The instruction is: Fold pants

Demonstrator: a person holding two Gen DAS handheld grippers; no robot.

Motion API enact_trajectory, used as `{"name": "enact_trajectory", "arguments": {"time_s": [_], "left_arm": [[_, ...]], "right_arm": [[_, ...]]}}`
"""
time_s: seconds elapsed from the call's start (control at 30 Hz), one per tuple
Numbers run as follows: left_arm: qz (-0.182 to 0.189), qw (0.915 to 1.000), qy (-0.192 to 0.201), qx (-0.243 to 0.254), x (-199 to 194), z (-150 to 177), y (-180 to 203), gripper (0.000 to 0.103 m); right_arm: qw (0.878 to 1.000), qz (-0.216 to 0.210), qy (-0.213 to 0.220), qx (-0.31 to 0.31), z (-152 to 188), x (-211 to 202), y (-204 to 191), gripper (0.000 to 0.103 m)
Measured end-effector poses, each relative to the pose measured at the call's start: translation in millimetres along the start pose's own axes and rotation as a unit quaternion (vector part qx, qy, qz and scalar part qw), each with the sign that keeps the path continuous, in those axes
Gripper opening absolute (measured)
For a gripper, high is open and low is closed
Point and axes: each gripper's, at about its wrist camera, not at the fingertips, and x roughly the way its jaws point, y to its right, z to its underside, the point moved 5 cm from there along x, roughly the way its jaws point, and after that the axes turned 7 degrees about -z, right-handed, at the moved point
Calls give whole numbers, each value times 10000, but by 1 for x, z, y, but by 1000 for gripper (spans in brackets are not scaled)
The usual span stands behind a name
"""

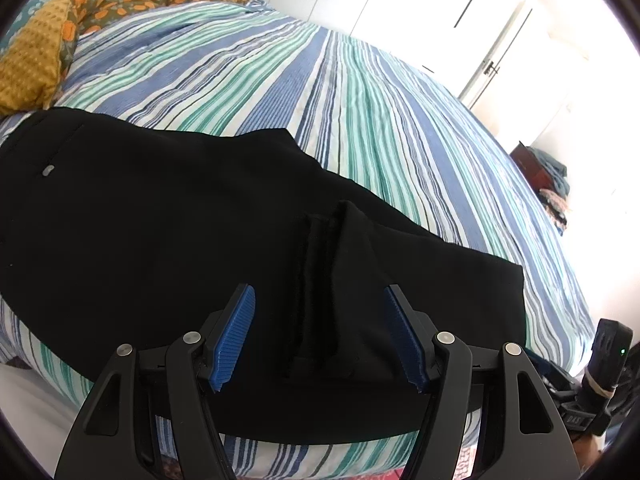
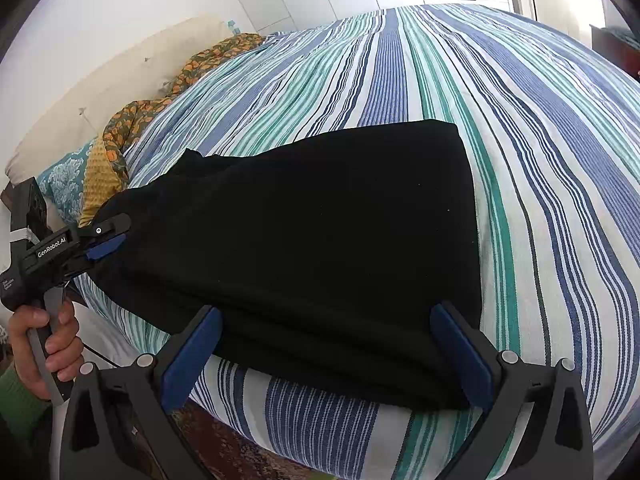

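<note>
Black pants lie folded on the striped bed, near its front edge; they also show in the right wrist view. My left gripper is open, its blue pads on either side of a raised ridge of black fabric, not closed on it. In the right wrist view the left gripper sits at the pants' left end. My right gripper is open and empty over the near edge of the folded pants, pads wide apart.
The striped blue, green and white bedspread covers the bed. A mustard and floral cloth and pillows lie at the head end. White wardrobe doors stand beyond. A patterned rug lies below the bed edge.
</note>
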Motion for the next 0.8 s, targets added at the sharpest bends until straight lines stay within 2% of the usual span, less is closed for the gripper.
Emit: {"name": "enact_trajectory", "arguments": {"time_s": [0.8], "left_arm": [[-64,9999,43,-74,-5,-3,-6,68]], "right_arm": [[10000,47,25,-71,-1,-1,1,103]]}}
